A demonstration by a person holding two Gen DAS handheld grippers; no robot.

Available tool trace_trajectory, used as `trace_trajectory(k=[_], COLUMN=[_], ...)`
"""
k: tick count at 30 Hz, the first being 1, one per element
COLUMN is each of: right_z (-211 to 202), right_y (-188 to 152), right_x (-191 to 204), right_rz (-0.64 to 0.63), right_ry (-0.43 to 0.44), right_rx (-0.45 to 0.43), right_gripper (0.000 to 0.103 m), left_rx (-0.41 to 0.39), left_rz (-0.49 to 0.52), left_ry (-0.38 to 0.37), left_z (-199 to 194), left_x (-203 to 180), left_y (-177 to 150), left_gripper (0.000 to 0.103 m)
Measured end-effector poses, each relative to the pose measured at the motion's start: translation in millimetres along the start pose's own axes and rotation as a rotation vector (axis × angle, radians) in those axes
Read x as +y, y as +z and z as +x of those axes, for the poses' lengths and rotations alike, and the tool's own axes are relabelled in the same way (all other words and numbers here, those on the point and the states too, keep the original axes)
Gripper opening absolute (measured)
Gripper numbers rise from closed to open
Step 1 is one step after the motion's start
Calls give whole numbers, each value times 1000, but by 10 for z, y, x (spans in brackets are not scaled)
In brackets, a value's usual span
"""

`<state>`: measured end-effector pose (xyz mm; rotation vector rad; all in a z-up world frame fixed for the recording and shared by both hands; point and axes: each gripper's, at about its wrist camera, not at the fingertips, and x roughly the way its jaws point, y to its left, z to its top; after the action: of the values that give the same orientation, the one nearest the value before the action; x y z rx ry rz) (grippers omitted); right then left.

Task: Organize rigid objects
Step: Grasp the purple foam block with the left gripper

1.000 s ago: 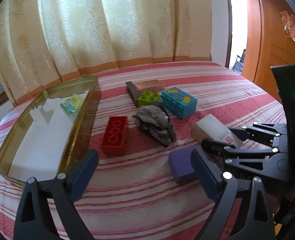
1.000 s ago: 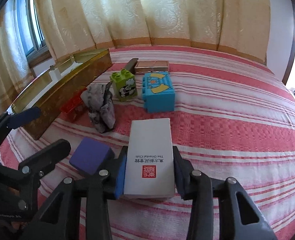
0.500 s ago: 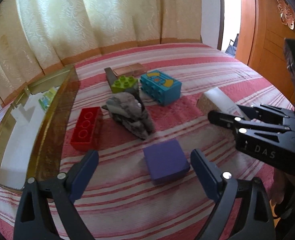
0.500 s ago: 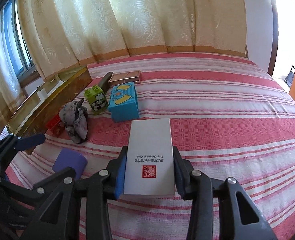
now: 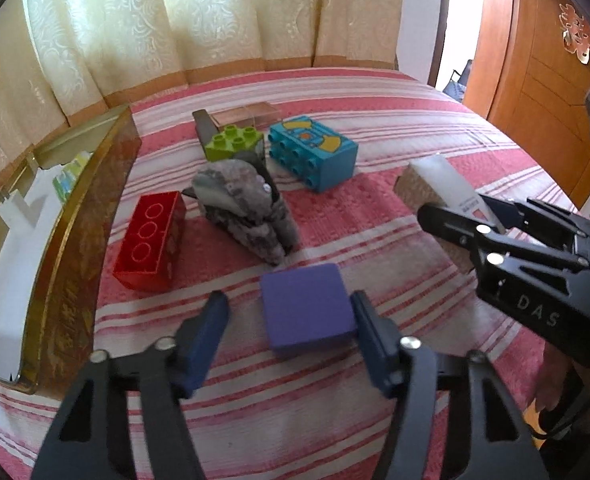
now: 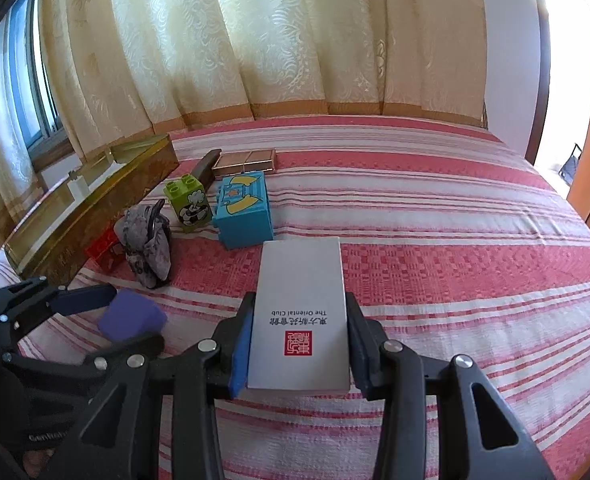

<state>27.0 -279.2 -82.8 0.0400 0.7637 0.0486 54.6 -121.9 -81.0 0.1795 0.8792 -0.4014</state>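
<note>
My left gripper (image 5: pixel 289 340) is open around a purple block (image 5: pixel 307 310) lying on the red striped cloth; the right pad touches its side, the left pad stands apart. The block also shows in the right wrist view (image 6: pixel 131 316). My right gripper (image 6: pixel 299 344) is shut on a white box (image 6: pixel 301 308) with a red seal, held above the cloth; the box also shows at the right of the left wrist view (image 5: pixel 439 184). A gold tray (image 5: pixel 83 216) with a white liner lies at the left.
On the cloth lie a red brick (image 5: pixel 151 236), a grey crumpled cloth (image 5: pixel 243 208), a green brick (image 5: pixel 235 142), a blue brick (image 5: pixel 313 152) and a flat brown case (image 5: pixel 247 114). Curtains hang behind. A wooden door (image 5: pixel 535 80) stands at the right.
My left gripper has moved forward and right and its jaws have narrowed around the purple block. My right gripper has lifted the white box and drawn back.
</note>
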Motion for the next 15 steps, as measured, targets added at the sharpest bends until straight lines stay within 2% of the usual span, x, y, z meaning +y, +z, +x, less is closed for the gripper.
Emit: trace_trajectory(k=[2,4,9,15], right_z=[-1,-5,-52,-156], right_y=[0,-1,-14,-36], right_x=[24,23,42,82], right_rz=[-14,-16,-32,-55], right_ry=[-9,-6,-5,-13], right_rx=[0,-2,-29,-92], right_gripper=[43,43,43,43], left_rx=[-7,-14,-34,-103], left_rz=[9,13,-7,-16], left_ry=[-6,-9,-22,6], left_z=[-10,-22,-60,-162], left_x=[-1,-5,43,57], left_y=[-8,-15,-16,-28], left_gripper=[46,40,39,39])
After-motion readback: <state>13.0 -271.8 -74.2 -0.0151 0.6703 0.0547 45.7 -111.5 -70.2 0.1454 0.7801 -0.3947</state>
